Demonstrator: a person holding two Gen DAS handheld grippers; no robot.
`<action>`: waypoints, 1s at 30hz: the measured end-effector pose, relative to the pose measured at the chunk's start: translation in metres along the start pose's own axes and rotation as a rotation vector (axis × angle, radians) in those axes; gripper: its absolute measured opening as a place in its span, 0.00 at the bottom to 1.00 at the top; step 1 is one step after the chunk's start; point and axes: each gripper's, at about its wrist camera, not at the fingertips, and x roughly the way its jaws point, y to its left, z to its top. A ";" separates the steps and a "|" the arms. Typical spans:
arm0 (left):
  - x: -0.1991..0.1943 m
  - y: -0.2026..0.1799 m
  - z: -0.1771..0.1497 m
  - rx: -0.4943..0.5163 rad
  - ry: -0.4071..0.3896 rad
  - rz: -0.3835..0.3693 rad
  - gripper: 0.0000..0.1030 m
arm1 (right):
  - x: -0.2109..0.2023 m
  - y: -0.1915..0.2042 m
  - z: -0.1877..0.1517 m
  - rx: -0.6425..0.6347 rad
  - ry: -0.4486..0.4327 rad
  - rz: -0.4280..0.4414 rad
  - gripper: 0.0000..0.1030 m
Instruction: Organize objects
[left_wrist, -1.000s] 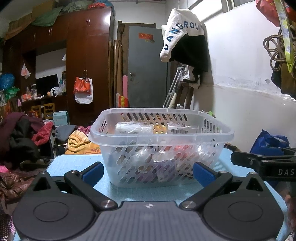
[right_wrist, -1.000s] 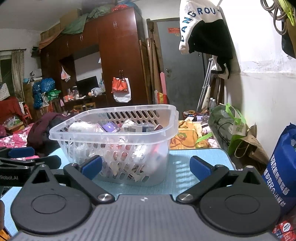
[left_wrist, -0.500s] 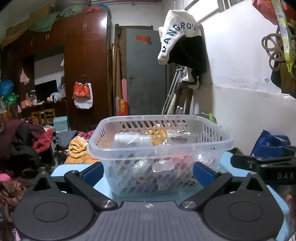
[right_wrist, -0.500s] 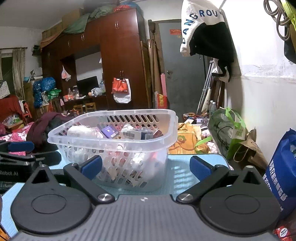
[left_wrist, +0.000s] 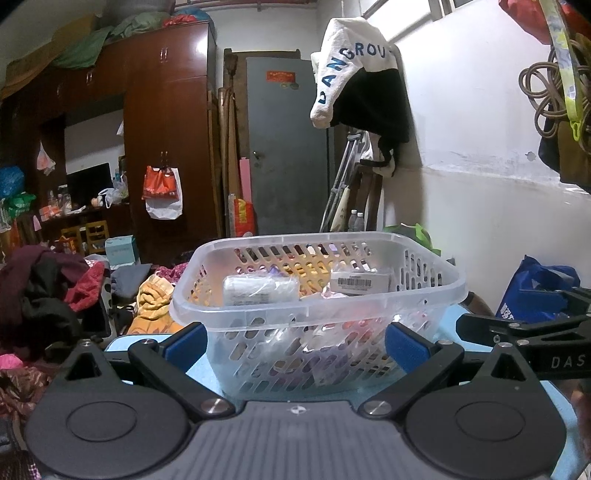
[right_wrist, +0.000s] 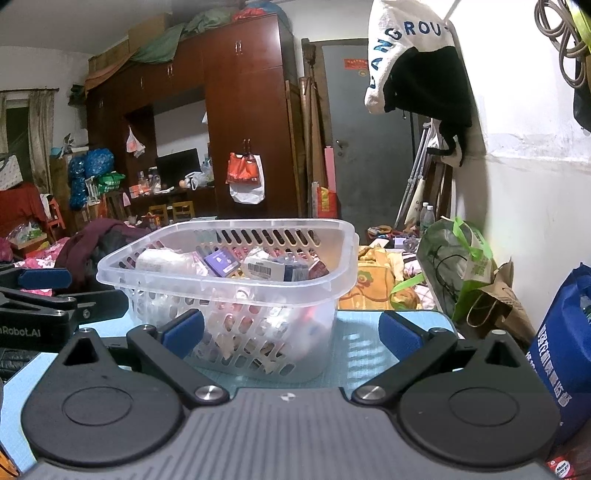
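A clear plastic slotted basket (left_wrist: 258, 321) stands on a light blue table (right_wrist: 364, 347); it also shows in the right wrist view (right_wrist: 221, 284). It holds several small packets and boxes, among them a white wrapped pack (left_wrist: 258, 290) and a barcode box (right_wrist: 264, 269). My left gripper (left_wrist: 293, 341) is open and empty, just in front of the basket. My right gripper (right_wrist: 291, 330) is open and empty, with the basket ahead on its left side. Each gripper shows at the edge of the other's view.
A blue bag (right_wrist: 561, 347) stands at the table's right edge. A green bag (right_wrist: 458, 258) and a paper bag (right_wrist: 495, 306) sit by the white wall. Piled clothes (left_wrist: 48, 291) lie to the left. A wardrobe (right_wrist: 243, 122) and grey door (left_wrist: 288, 147) stand behind.
Both views have shifted slightly, so the basket's inside shows more from above. The basket has stayed in place and both grippers have stayed open.
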 end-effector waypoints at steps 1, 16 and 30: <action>0.000 -0.001 0.001 0.001 0.000 0.000 1.00 | 0.000 0.000 0.000 0.000 -0.001 0.000 1.00; 0.002 -0.001 0.011 0.005 0.015 0.000 1.00 | -0.003 0.002 0.013 -0.018 -0.008 0.000 1.00; 0.005 -0.001 0.009 0.006 0.024 -0.003 1.00 | -0.003 -0.001 0.013 -0.023 -0.004 0.003 1.00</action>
